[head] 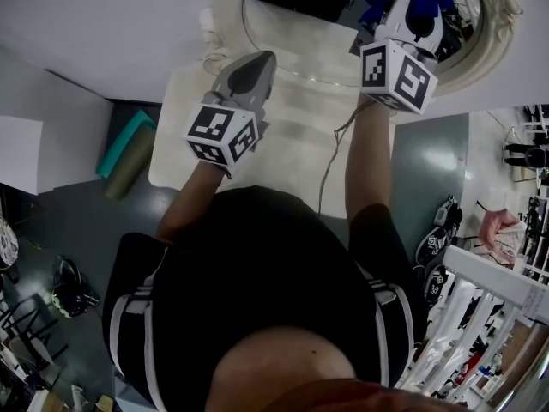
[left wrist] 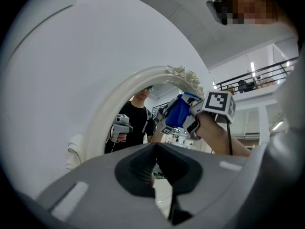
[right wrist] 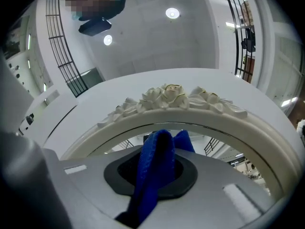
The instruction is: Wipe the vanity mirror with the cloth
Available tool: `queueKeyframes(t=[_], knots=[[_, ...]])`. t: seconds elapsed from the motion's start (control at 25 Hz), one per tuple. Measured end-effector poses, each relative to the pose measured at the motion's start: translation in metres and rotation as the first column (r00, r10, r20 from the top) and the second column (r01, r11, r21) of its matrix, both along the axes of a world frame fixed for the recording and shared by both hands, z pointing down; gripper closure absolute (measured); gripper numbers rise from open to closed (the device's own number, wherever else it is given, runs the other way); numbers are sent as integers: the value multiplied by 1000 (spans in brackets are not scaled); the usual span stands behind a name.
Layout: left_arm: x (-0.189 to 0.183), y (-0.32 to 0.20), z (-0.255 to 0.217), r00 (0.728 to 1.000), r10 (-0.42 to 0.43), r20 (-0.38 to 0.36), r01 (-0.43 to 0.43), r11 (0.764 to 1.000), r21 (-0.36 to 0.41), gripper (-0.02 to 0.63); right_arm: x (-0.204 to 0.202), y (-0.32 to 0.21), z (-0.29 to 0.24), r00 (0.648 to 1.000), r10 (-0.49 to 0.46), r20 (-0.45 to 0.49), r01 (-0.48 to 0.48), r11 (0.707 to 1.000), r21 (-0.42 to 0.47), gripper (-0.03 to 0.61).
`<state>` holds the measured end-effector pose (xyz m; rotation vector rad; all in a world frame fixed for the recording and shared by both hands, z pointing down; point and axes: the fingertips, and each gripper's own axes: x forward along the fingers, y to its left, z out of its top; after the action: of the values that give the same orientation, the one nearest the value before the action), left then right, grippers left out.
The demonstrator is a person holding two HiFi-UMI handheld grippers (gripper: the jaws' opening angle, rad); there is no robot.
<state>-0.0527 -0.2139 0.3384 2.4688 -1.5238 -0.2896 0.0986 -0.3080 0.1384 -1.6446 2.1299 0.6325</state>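
- Person's black shirt (head: 257, 273) fills the near view, with both arms reaching over the white table (head: 292, 170).
- Right gripper (right wrist: 159, 168) is clamped on the blue cloth (right wrist: 151, 190), a soft, fuzzy fold bunched between the jaws. It is up at the mirror (head: 296, 45), near the top of the frame (right wrist: 167, 97). Contact with the glass is unclear.
- Left gripper (head: 257, 65) has its jaws together and empty, hanging above the table's far edge, in front of the mirror.
- The mirror is an oval of glossy glass in an off-white frame with carved roses.
- Risks:
  - Hard jaw tips could scrape the glass if the cloth slips back.
  - A heavy push could tip the mirror.
  - The cable (head: 330, 157) could snag.
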Motion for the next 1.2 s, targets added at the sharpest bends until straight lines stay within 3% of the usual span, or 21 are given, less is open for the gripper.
queueKeyframes(t=[0.16, 0.64, 0.88, 1.2], knots=[[-11, 2, 0, 1000, -17, -1, 17, 1000, -1, 604, -28, 1, 1, 997, 18, -78, -18, 1000, 6, 535], [-30, 3, 2, 999, -44, -6, 44, 999, -8, 604, -95, 1, 20, 983, -43, -180, 41, 999, -16, 535], [-41, 7, 6, 998, -68, -7, 68, 998, -16, 604, -138, 4, 46, 950, -60, -305, 70, 997, 21, 535], [-60, 13, 10, 994, -112, -7, 112, 993, -32, 604, -176, 3, 85, 939, -138, -316, 131, 990, -45, 535]])
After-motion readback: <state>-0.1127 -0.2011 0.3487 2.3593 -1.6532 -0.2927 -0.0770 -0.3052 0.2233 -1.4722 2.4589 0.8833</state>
